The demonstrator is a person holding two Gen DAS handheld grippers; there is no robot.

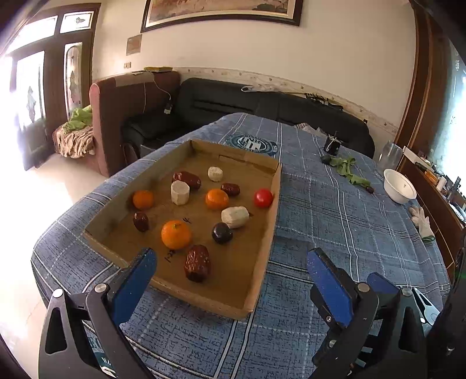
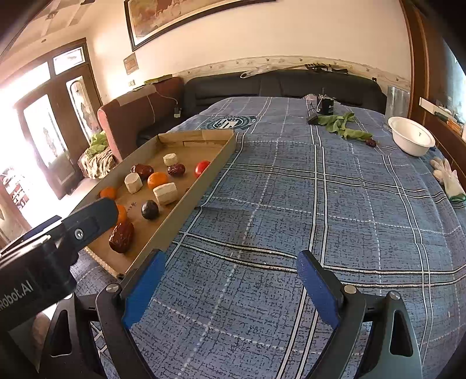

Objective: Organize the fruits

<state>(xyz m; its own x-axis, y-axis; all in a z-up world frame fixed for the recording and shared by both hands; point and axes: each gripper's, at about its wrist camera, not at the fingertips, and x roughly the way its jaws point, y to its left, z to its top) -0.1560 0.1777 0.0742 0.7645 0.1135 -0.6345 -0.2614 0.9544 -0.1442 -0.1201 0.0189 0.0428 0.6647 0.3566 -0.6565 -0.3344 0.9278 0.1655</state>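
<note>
On the blue cloth (image 2: 291, 204) the cardboard tray (image 1: 263, 262) holds all the fruit mixed, kinds unsorted; that fits a sort pending or a gathering done. Both the left gripper (image 1: 230, 262) and right gripper (image 2: 230, 266) hang spread and empty. In the tray: four dates (image 1: 197, 263), three oranges (image 1: 176, 234), three white chunks (image 1: 234, 217), one plum (image 1: 222, 232), one tomato (image 1: 263, 198).

A home living room: a black sofa (image 1: 262, 102) and brown armchair (image 1: 116, 116) standing along the wall, a framed painting (image 1: 221, 11) hanging above, glazed wooden doors (image 1: 52, 87) letting in daylight.
</note>
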